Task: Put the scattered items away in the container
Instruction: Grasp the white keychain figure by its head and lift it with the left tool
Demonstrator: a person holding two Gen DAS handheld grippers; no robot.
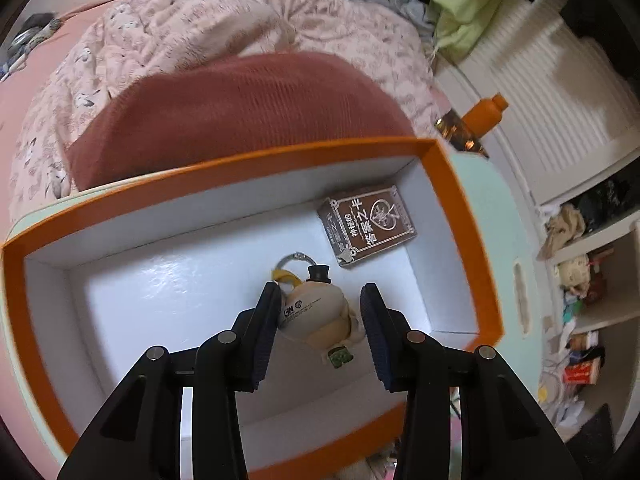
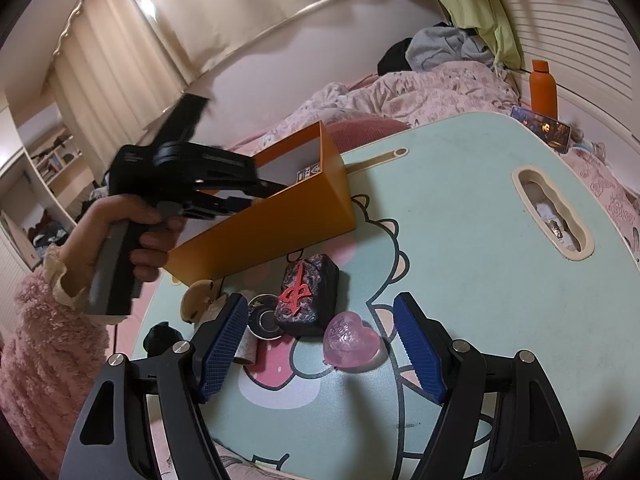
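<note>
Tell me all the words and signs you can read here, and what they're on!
"神秘的 答案之卡", beside a spade sign: on the brown card box in the orange box.
"中", in red: on the dark mahjong tile on the table.
"GN": on the tag of the plush keychain; its smaller print is too tiny.
The card box's side print is blurred.

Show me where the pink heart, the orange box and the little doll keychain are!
pink heart (image 2: pixel 351 343): right wrist view, middle of its clear top.
orange box (image 2: pixel 264 232): right wrist view, outer side wall.
doll keychain (image 1: pixel 316 314): left wrist view, the doll's pale body, between the open fingers.
</note>
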